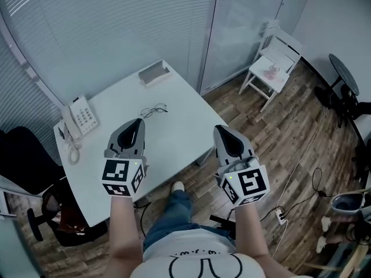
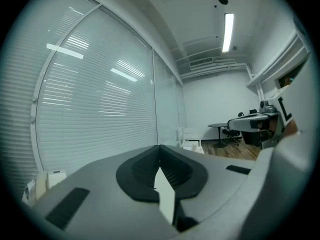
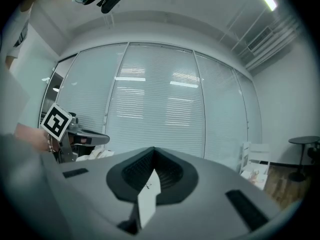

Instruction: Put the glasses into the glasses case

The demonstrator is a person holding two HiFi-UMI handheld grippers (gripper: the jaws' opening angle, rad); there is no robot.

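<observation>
Two grippers show in the head view, each with a marker cube at the back. The left gripper [image 1: 138, 123] hangs above the near half of the white square table [image 1: 179, 138], and the right gripper [image 1: 220, 131] hangs just off the table's near right edge, over the wood-plank floor [image 1: 278, 138]. In its own view, the left gripper [image 2: 160, 148] has its jaws pressed together with nothing between them. The right gripper [image 3: 152, 150] reads the same way in its view, jaws together and empty.

The thin wire-framed glasses [image 1: 154, 110] lie on the table beyond the left gripper's tip, apart from it and closer to the far right edge than to the middle. I think the arms are unfolded, but they are too small for me to be sure. The grey rectangular glasses case [image 1: 154, 74] sits at the far corner, well apart from the glasses. I cannot tell whether it is open or closed.

A white desk telephone [image 1: 81, 117] occupies the left corner, its cord hanging over the edge. Off the table, a white wooden chair [image 1: 272, 65] stands by the blinds, and a black office chair [image 1: 26, 155] sits beside the left corner.
</observation>
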